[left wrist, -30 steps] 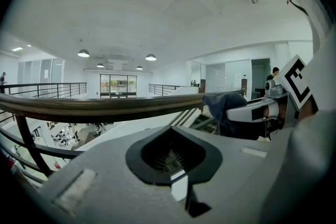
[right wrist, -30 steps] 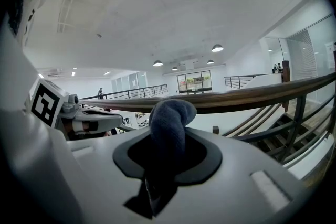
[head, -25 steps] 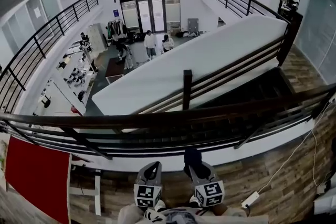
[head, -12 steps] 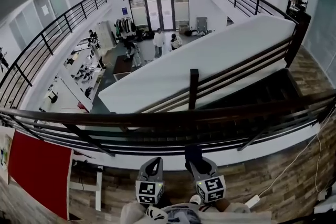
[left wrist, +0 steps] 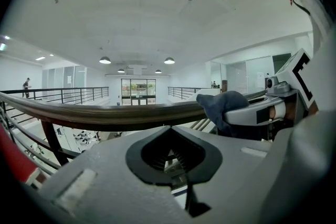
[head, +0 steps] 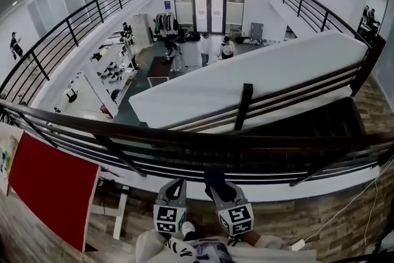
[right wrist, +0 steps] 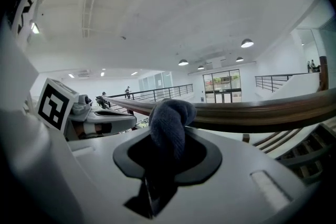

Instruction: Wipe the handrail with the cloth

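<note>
So I've got one gripper in each hand and I'm standing right at the dark wooden handrail (head: pixel 184 137), which runs left to right across in front of me, with the open lower floor far beyond it. My right gripper (head: pixel 219 191) has its jaws clamped on the dark blue cloth (head: pixel 213 178); in the right gripper view the cloth (right wrist: pixel 169 124) bunches up out of the jaws into a fat roll that sits level with the handrail (right wrist: pixel 262 113) on its near side. Honestly can't tell if it's actually touching the wood or just beside it. My left gripper (head: pixel 176 184) sits just left of the right one, also near the rail and below its top. In the left gripper view its jaws are pressed together with nothing between them, and the handrail (left wrist: pixel 105 113) crosses the picture above them, with the cloth (left wrist: pixel 220 105) off to the right. There's a red panel (head: pixel 49 188) down on my near left, and a few people (head: pixel 203 49) standing on the far floor by the glass doors.
</note>
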`<action>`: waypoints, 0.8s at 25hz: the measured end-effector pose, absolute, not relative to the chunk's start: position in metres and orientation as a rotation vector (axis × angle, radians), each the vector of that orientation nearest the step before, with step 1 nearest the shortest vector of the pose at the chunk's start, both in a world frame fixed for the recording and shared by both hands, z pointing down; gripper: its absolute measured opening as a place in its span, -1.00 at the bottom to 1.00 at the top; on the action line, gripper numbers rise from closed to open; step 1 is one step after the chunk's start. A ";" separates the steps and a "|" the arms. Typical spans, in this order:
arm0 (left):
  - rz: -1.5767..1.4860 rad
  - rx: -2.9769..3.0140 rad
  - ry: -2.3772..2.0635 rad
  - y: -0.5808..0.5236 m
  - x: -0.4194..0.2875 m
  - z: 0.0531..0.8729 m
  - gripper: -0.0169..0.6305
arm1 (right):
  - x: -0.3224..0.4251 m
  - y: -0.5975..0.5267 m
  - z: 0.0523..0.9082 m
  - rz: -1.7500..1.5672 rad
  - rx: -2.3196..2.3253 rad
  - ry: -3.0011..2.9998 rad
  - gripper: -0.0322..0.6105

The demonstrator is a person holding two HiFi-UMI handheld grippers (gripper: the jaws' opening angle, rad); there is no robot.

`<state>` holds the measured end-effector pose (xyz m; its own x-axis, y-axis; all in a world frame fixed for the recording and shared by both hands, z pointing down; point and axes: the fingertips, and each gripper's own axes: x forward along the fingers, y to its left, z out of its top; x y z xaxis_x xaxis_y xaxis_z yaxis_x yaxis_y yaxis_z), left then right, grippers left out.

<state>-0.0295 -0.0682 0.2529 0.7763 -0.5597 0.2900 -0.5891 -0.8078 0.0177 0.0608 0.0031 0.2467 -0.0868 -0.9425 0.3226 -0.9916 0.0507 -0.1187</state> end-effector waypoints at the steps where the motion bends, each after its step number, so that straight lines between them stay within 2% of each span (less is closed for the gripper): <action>1: 0.420 2.844 -0.952 -0.086 -0.051 0.253 -0.94 | 0.037 -0.016 0.245 0.456 1.983 -2.180 -0.62; 20: 0.415 2.719 -1.383 -0.237 -0.214 0.244 -0.94 | -0.139 -0.211 0.225 0.170 1.568 -2.443 -0.62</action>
<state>-0.2139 -0.2366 0.2443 0.5603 -0.7844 0.2660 -0.8012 -0.5947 -0.0661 -0.1391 -0.2108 0.2251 -0.3993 -0.8803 0.2563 -0.9073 0.4196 0.0278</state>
